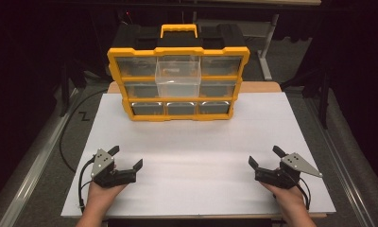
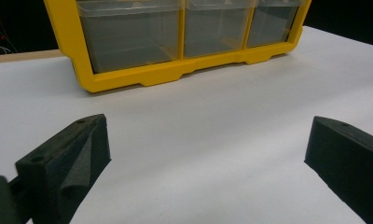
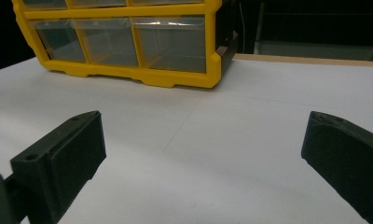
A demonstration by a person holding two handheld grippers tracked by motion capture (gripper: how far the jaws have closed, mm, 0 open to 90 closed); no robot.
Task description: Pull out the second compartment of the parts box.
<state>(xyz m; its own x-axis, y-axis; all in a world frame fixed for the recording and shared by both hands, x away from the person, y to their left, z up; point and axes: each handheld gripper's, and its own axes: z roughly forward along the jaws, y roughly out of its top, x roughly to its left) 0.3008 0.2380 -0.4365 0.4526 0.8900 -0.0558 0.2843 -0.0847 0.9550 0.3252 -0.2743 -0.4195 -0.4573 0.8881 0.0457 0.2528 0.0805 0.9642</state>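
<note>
Both hand-held grippers gape wide, empty, resting on the worktop (image 1: 201,142). Pulled-out clear drawer (image 1: 178,75) sits at 12 o'clock, well apart: about 1 from left hand-held gripper (image 1: 127,157), 11 from right hand-held gripper (image 1: 265,156). Neither clearly nearer.

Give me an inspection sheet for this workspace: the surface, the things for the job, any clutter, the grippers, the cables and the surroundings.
Surface: white rectangular board on a wooden table, bare in front of the organiser.
Job's things: yellow-framed plastic drawer organiser with a yellow carry handle, upright at the far middle of the board; three rows of clear drawers; the clear top-middle drawer is pulled out toward the person, the rest look pushed in.
Clutter: nothing seen.
Grippers: left gripper and right gripper are hand-held low over the near corners, jaws wide apart, holding nothing.
Cables: black cable curving over the floor at the left.
Surroundings: dark room, grey floor, metal stand legs behind.
</note>
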